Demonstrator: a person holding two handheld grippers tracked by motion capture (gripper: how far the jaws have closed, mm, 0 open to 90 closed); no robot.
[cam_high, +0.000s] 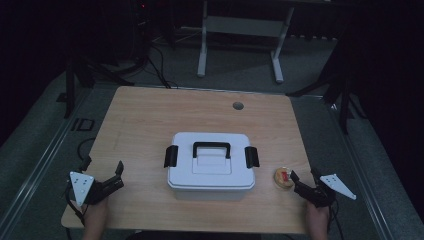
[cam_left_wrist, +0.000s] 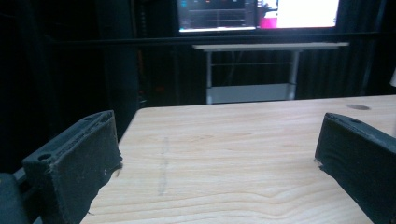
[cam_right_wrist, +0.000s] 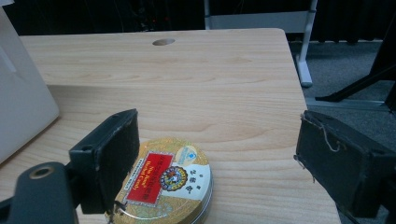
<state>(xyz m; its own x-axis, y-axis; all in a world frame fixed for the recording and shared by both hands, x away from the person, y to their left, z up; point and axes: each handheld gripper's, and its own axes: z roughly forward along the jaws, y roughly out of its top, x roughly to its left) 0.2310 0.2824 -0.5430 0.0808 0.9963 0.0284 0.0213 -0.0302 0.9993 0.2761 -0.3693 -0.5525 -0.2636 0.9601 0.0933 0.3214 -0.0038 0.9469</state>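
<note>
Dim room and dark curtains ring a pale wooden table (cam_high: 150, 120), with a lit screen (cam_left_wrist: 257, 14) glowing beyond its far edge. At the table's centre sits a white storage box (cam_high: 210, 172), lid on, its black carry handle (cam_high: 212, 147) lying flat and a black latch at each end. Just off the box's 4 o'clock corner rests a small round gold tin (cam_right_wrist: 170, 182) with a red label. The right gripper (cam_right_wrist: 215, 172) hovers over that tin, jaws spread wide with nothing pinched: one jaw hangs above the tin's near rim, the other stands well off at 3 o'clock. The left gripper (cam_left_wrist: 215, 154) waits near the table's 8 o'clock corner, jaws likewise wide apart over bare wood. This looks like the approach to picking up the tin. Next, the right gripper likely needs to shift until the tin sits squarely between its jaws, lower, then close on the rim.
</note>
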